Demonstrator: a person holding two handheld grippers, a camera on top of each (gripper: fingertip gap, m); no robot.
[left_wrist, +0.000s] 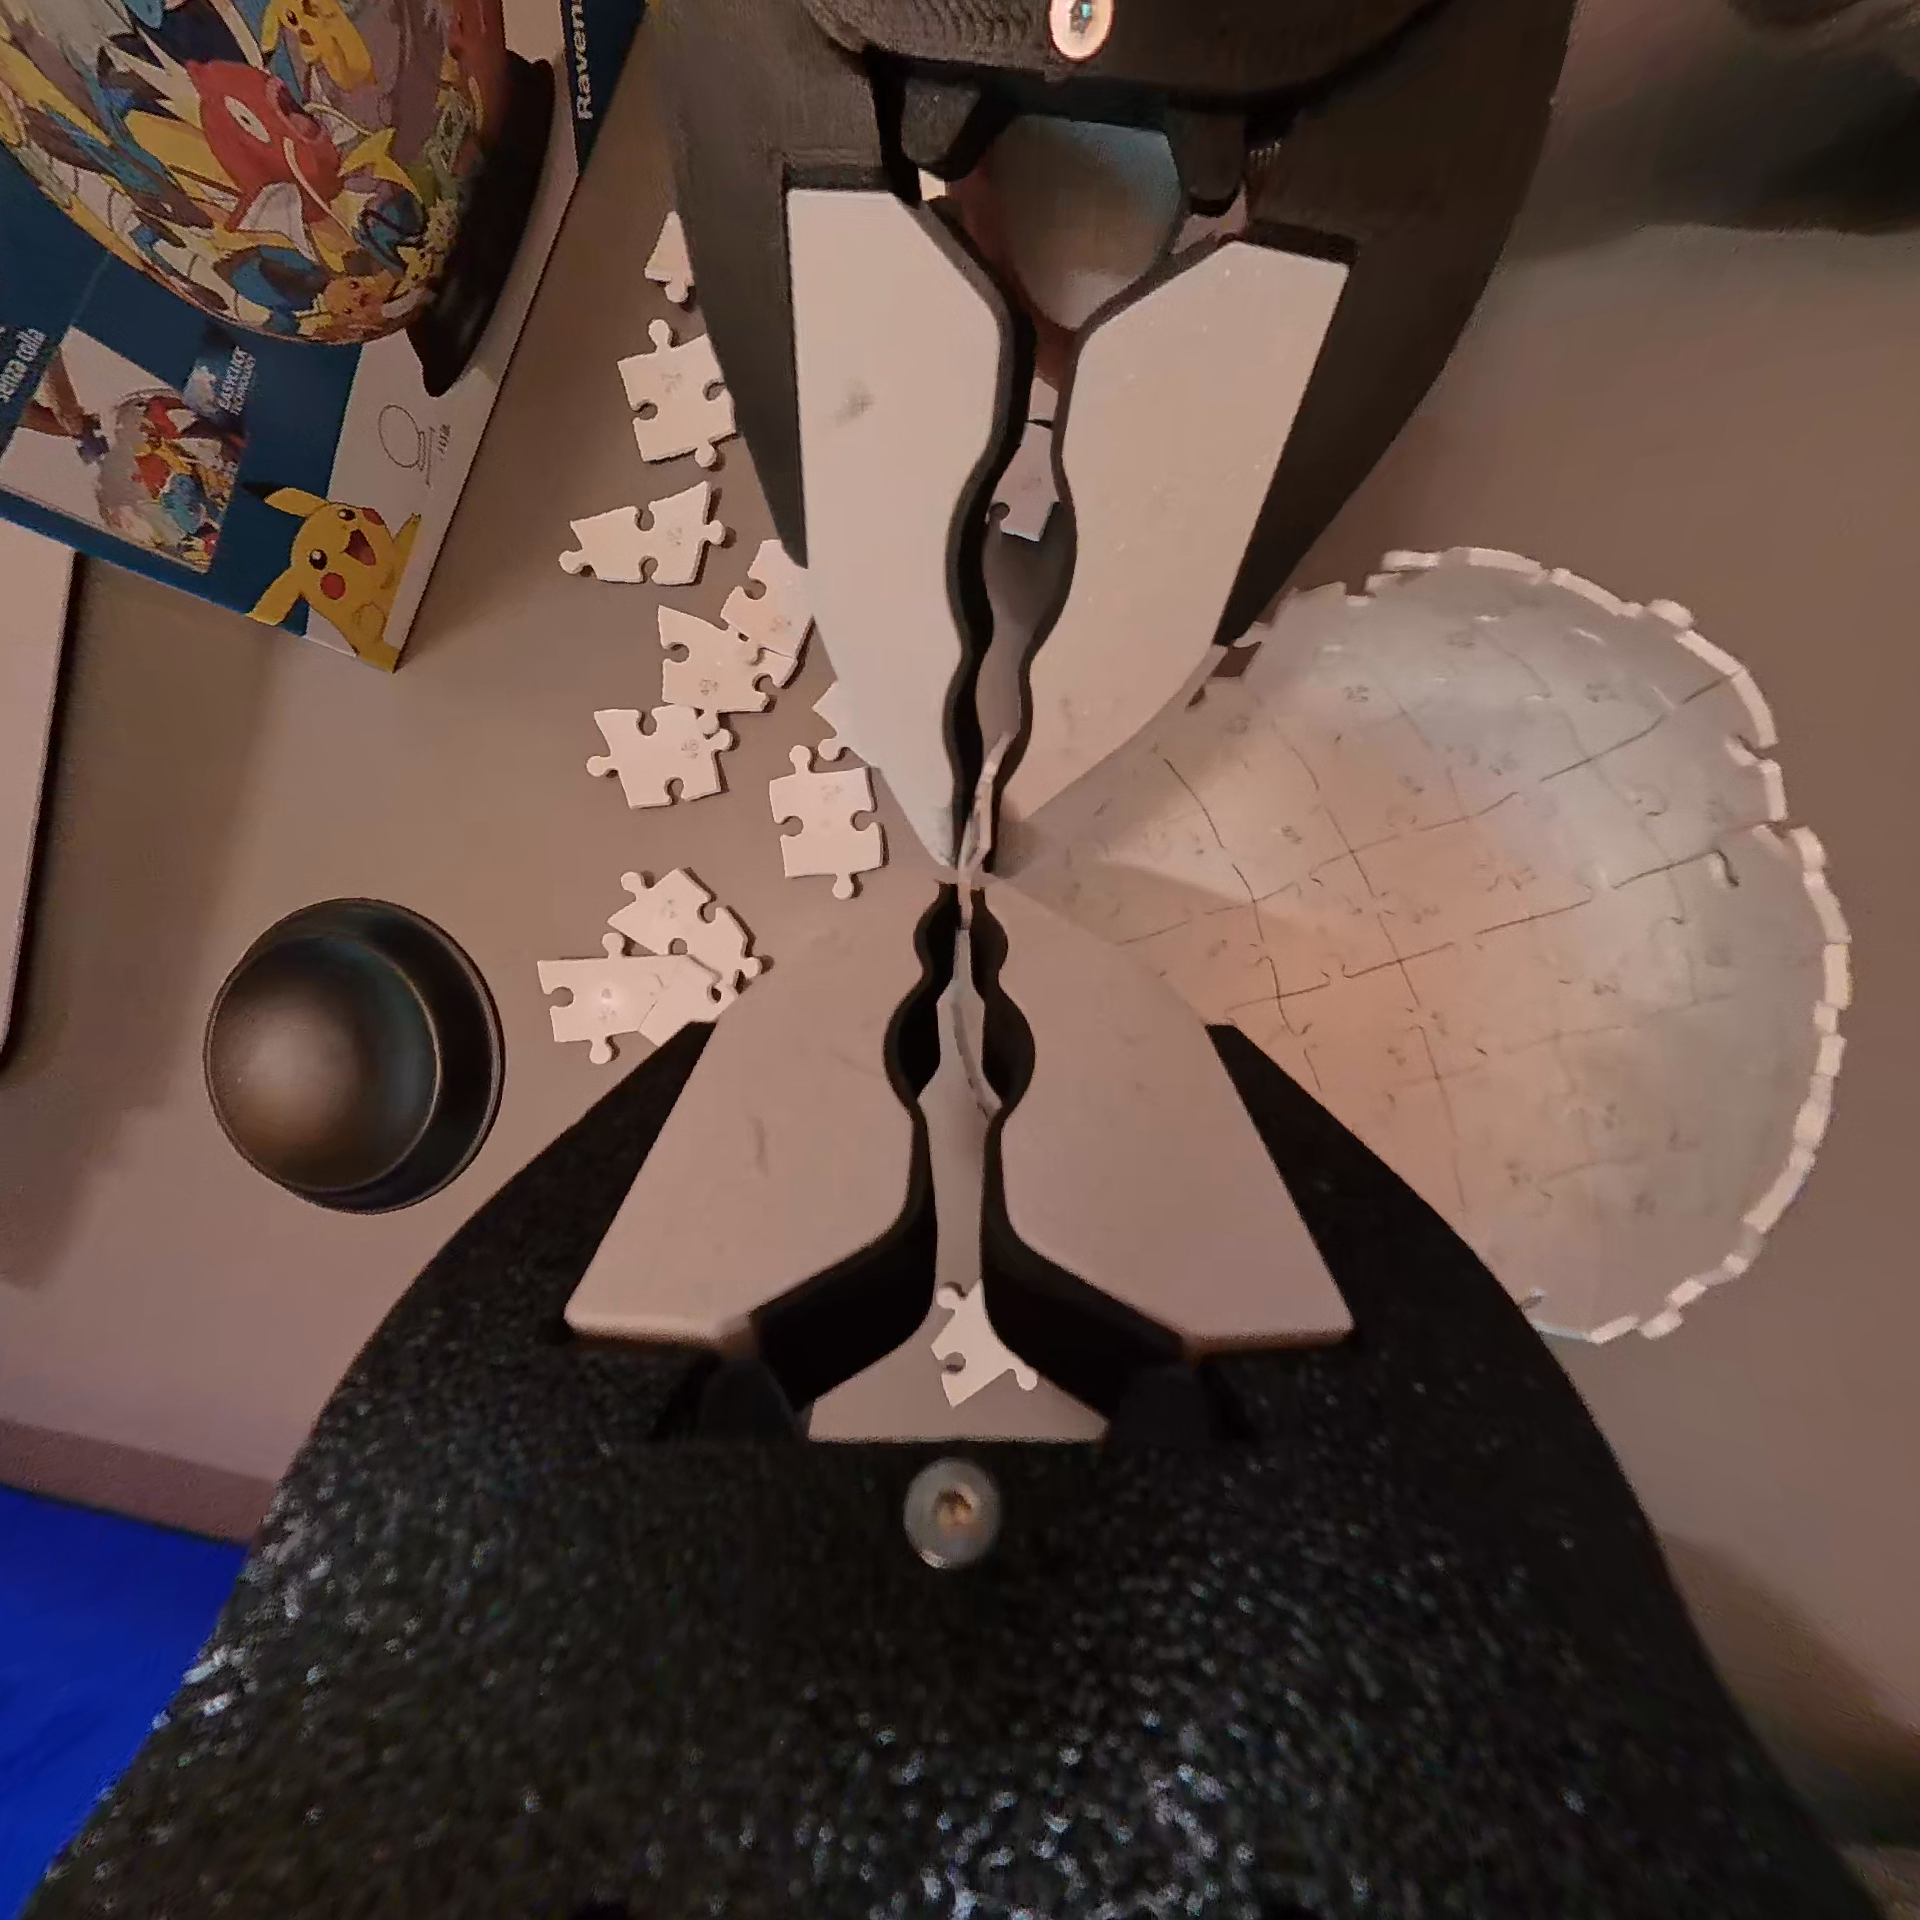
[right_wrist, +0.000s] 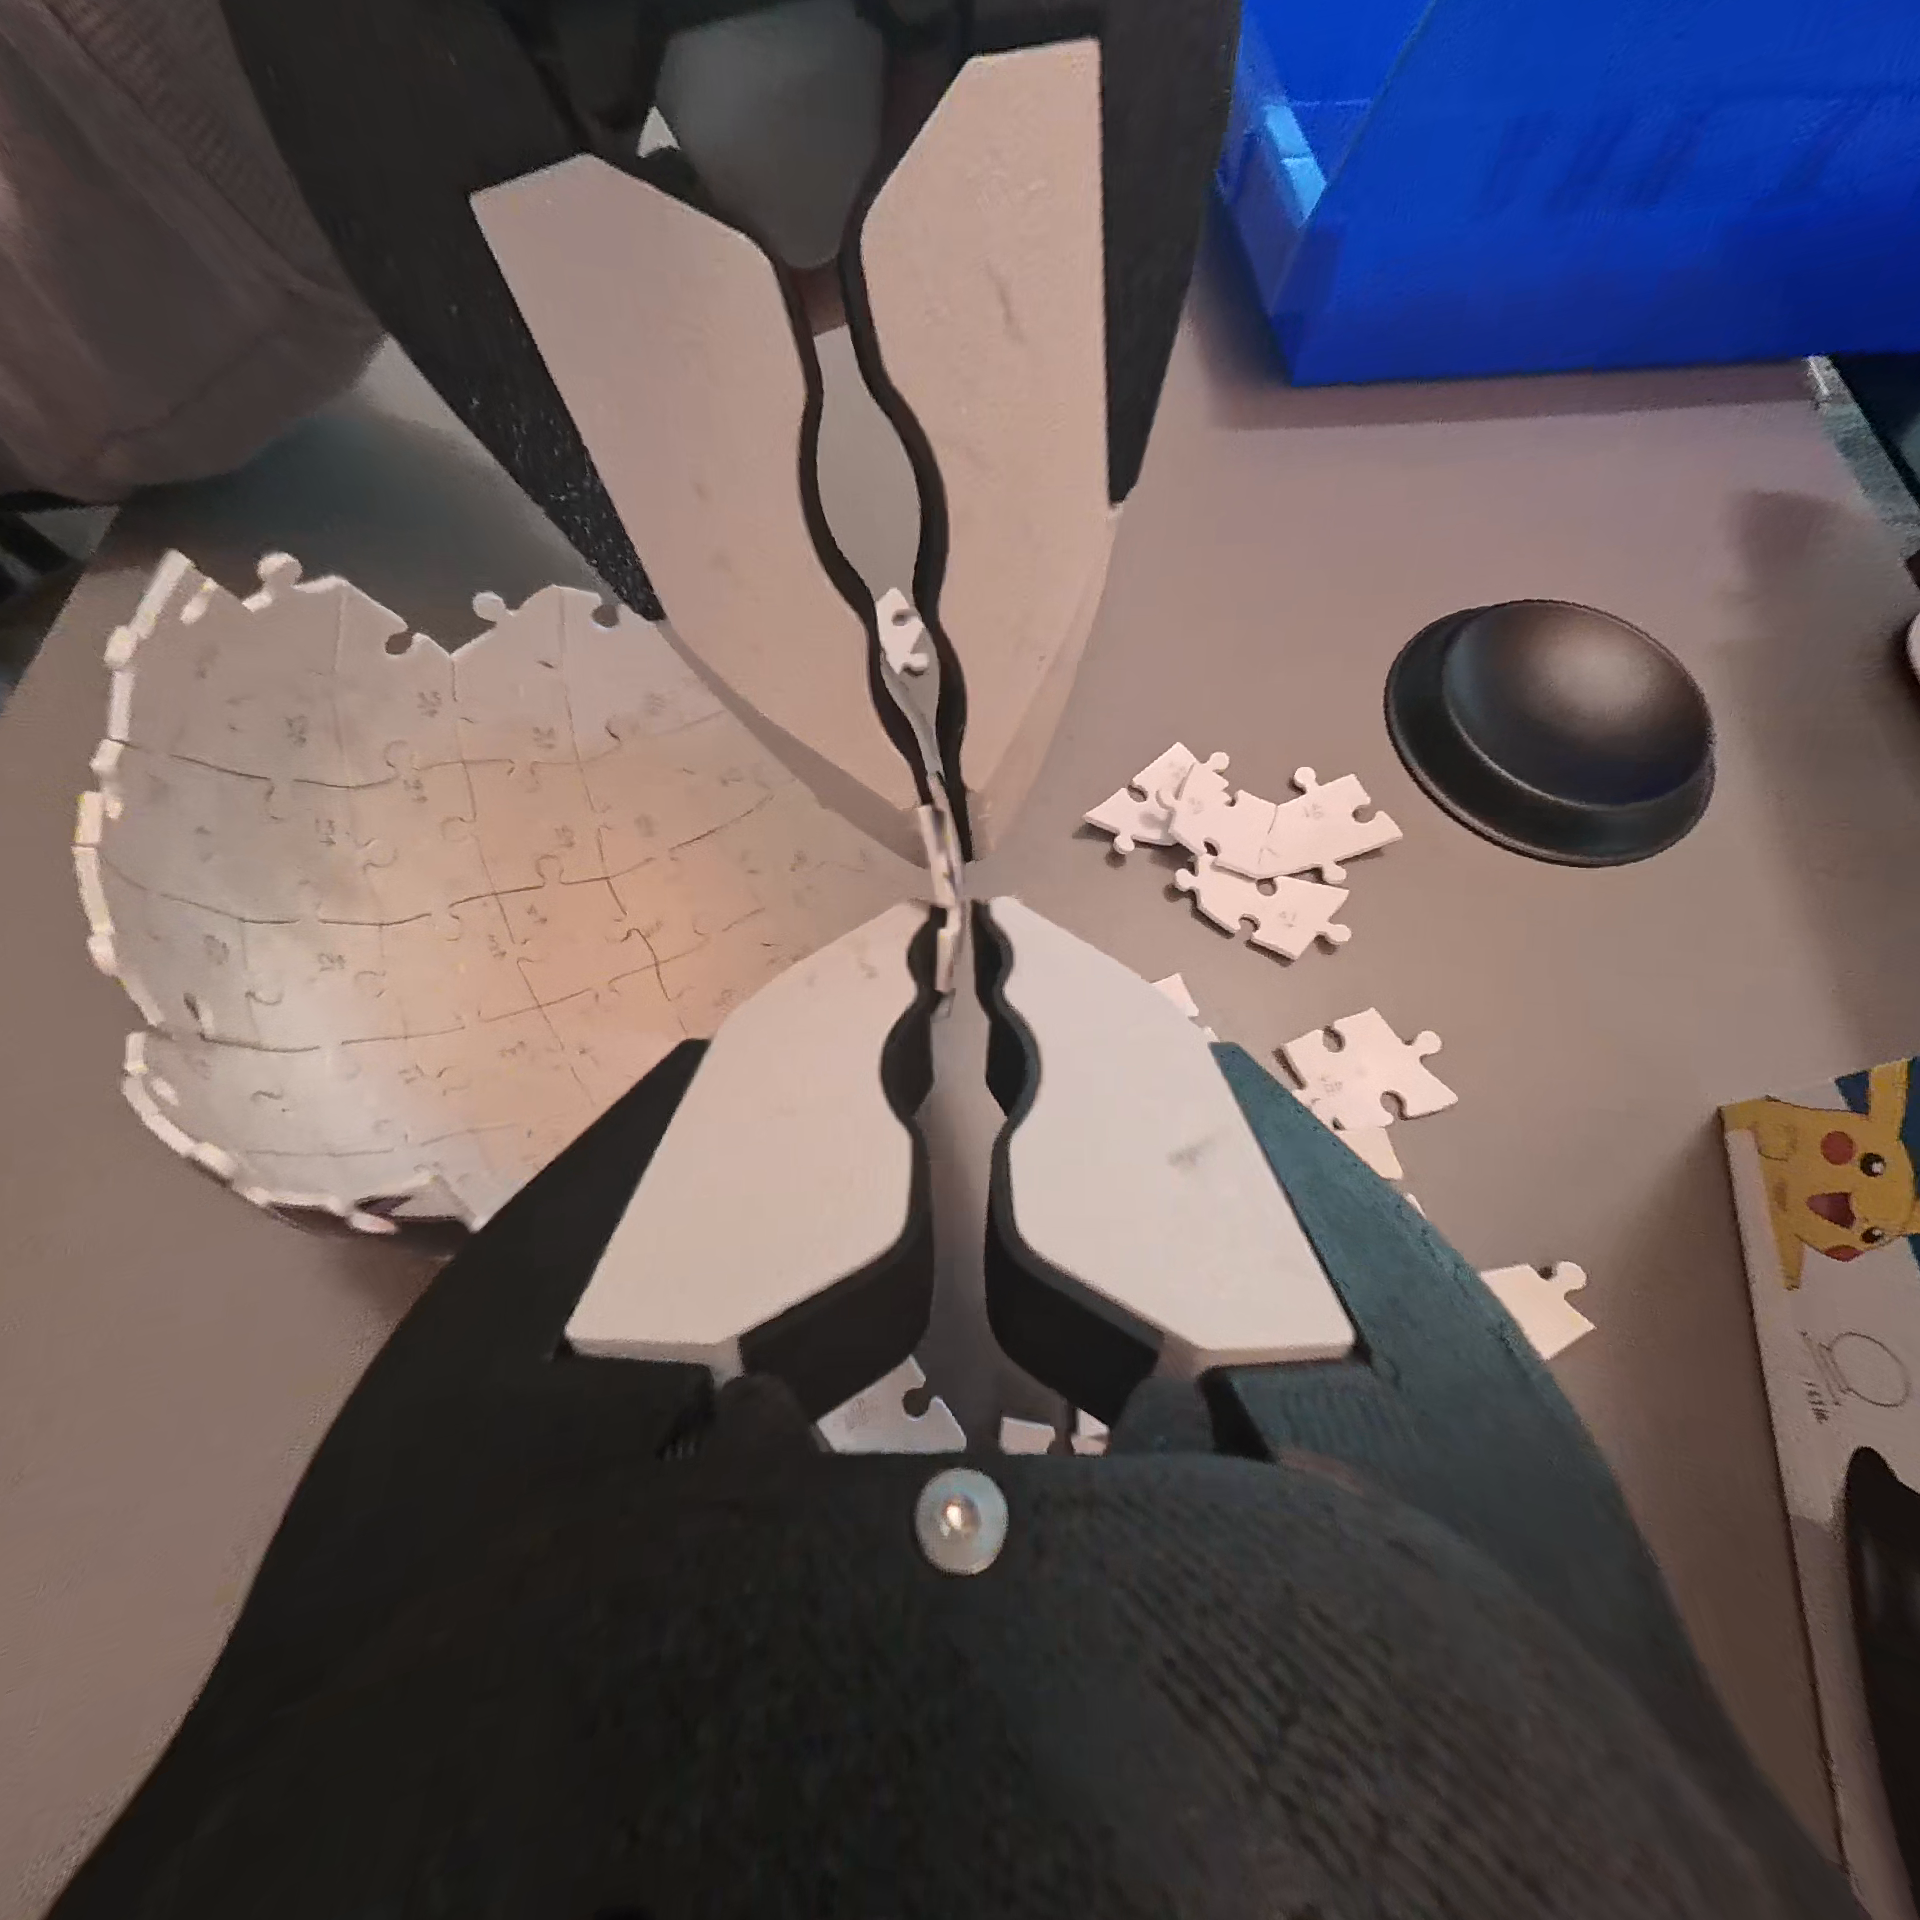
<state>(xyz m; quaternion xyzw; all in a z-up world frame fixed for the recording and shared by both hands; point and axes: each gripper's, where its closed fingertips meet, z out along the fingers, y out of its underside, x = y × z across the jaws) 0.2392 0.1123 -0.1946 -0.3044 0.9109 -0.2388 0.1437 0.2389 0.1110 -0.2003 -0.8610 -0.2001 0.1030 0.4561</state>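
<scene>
My left gripper (left_wrist: 961, 896) and my right gripper (right_wrist: 961, 916) meet tip to tip above the grey table. Each is shut on a white puzzle piece seen edge-on: the left's piece (left_wrist: 971, 997) and the right's piece (right_wrist: 948, 961). The two pieces touch at the fingertips. The right gripper (left_wrist: 979, 847) comes in from the top of the left wrist view, and the left gripper (right_wrist: 951, 847) from the top of the right wrist view. A half-built white puzzle sphere shell (left_wrist: 1455, 935) lies open side up beside the tips; it also shows in the right wrist view (right_wrist: 364, 883).
Several loose white pieces (left_wrist: 707, 665) lie on the table (left_wrist: 312, 790), also seen from the right wrist (right_wrist: 1247, 831). A black dome stand (left_wrist: 343, 1060) (right_wrist: 1548, 748), the colourful puzzle box (left_wrist: 239, 260) (right_wrist: 1829, 1247) and a blue bin (right_wrist: 1610, 177) surround them. Left and right tips are no more than a few centimetres apart.
</scene>
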